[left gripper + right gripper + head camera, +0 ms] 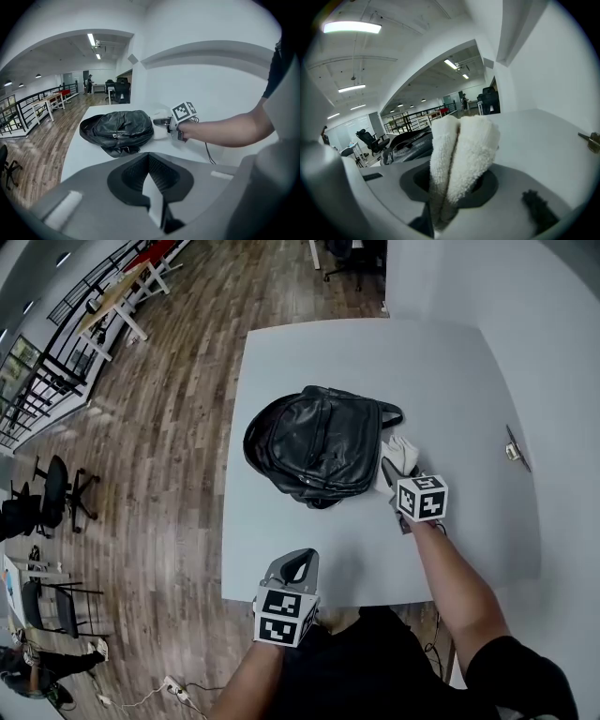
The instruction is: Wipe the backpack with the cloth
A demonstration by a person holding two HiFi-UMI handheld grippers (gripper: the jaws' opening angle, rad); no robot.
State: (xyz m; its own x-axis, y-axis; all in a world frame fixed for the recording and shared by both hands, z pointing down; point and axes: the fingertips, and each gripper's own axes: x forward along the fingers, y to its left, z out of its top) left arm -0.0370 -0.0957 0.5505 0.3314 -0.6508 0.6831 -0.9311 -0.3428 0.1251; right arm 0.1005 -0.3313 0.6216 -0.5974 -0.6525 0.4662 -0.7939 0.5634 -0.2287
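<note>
A black leather backpack (319,444) lies flat in the middle of the pale grey table (319,352). My right gripper (390,471) sits just right of it, shut on a folded white cloth (404,454) that touches the backpack's right side. In the right gripper view the cloth (461,154) stands pinched between the jaws, with the backpack (410,140) behind it to the left. My left gripper (296,566) hovers at the table's front edge, shut and empty. From the left gripper view the backpack (119,129) lies ahead, with the cloth (160,130) at its right.
A small metal fitting (512,448) lies near the table's right edge by the white wall. Wooden floor lies left of the table, with office chairs (56,488) and desks further off. A cable (436,643) hangs below the table's front.
</note>
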